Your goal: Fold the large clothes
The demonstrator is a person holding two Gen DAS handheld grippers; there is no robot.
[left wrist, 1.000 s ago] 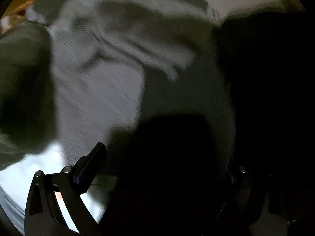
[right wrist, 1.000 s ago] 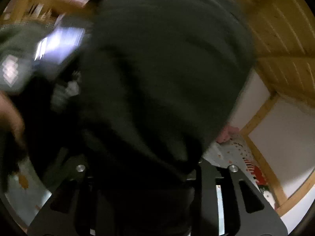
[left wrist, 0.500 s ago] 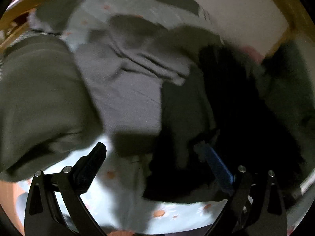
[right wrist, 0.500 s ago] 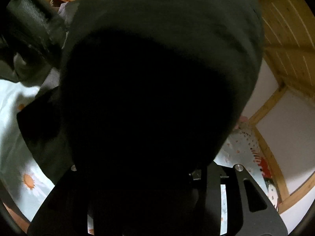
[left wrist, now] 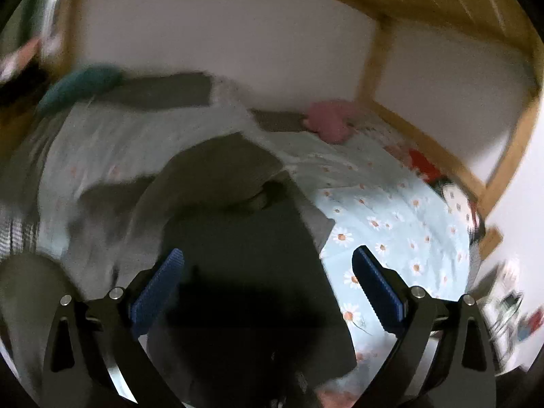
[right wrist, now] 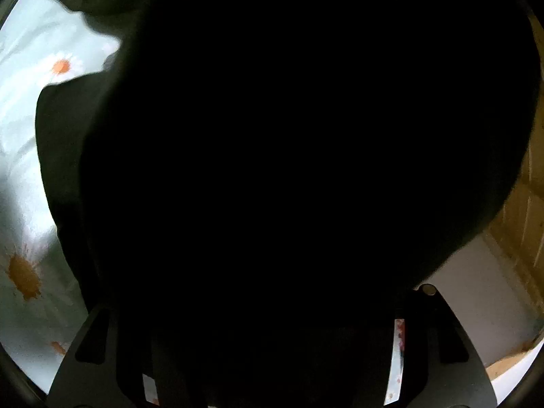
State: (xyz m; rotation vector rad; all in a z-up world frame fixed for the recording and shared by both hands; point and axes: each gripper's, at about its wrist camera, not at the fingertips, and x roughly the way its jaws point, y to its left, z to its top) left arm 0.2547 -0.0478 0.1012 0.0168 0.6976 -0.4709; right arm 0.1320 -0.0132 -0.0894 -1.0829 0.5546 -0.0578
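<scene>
A dark olive-grey garment [left wrist: 238, 238] lies bunched on the daisy-print bed sheet [left wrist: 391, 224], straight below my left gripper [left wrist: 267, 282]. That gripper hangs above it, open, and its blue pads [left wrist: 156, 292] hold nothing. In the right wrist view the same kind of dark cloth [right wrist: 272, 136] drapes over the lens and between the fingers, which it hides. Only the right gripper's black side arms [right wrist: 88, 350] show. Its jaws are opening, and I cannot see whether the pads still press the cloth.
A wooden bed frame [left wrist: 425, 146] and white wall panels close off the far side. On the bed lie a pink cushion [left wrist: 331, 120], a teal item [left wrist: 78, 85], a grey cloth strip [left wrist: 163, 93] and a red-and-white item [left wrist: 428, 170]. More grey fabric [left wrist: 27, 289] sits at lower left.
My left gripper has risen and pulled back from the clothes, so the whole bed and wall now show. On the right, the dark cloth has spread over nearly the whole view and the sheet looks closer.
</scene>
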